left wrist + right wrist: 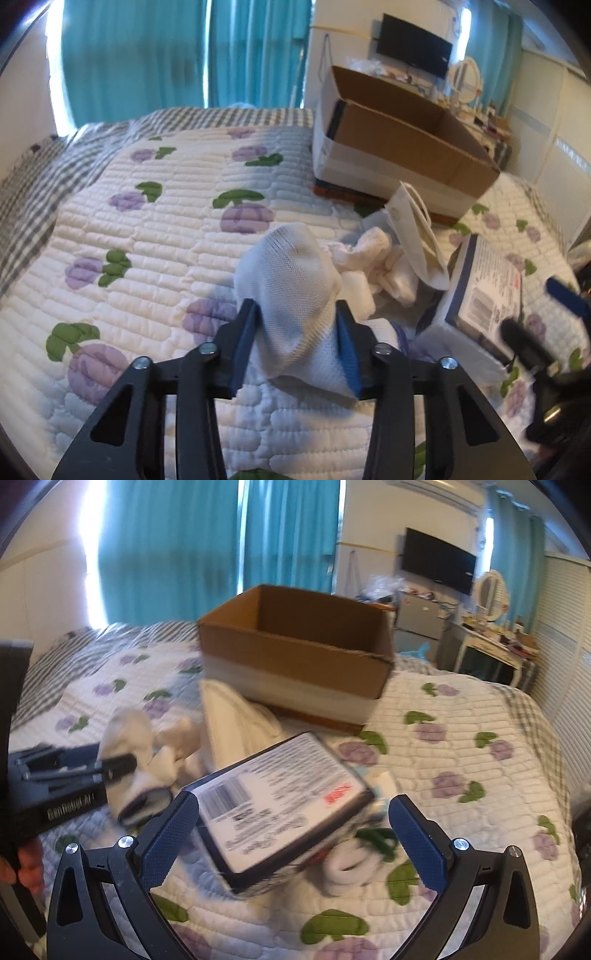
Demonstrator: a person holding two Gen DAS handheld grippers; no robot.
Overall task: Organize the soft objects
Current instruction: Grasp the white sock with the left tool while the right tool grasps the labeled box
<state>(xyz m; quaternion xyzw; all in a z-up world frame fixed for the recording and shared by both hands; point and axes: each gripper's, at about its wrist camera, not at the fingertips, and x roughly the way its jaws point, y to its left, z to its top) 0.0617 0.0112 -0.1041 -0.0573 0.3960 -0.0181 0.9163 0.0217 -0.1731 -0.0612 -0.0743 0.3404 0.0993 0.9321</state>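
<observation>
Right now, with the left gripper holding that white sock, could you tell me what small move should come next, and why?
Probably carry the white sock toward the open cardboard box. The left gripper is already shut on it, lifted off the quilt, and the box sits just beyond the sock pile.

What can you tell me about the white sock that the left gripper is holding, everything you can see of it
The white sock is a knitted fabric piece, with a fine mesh-like weave over its rounded end and ribbing lower down. The left gripper pinches it at the middle between its blue pads, so the fabric narrows there. The rounded end stands up beyond the fingers; the other end droops toward the camera over the floral quilt. From the right wrist view it hangs to the left of the labelled box.
</observation>
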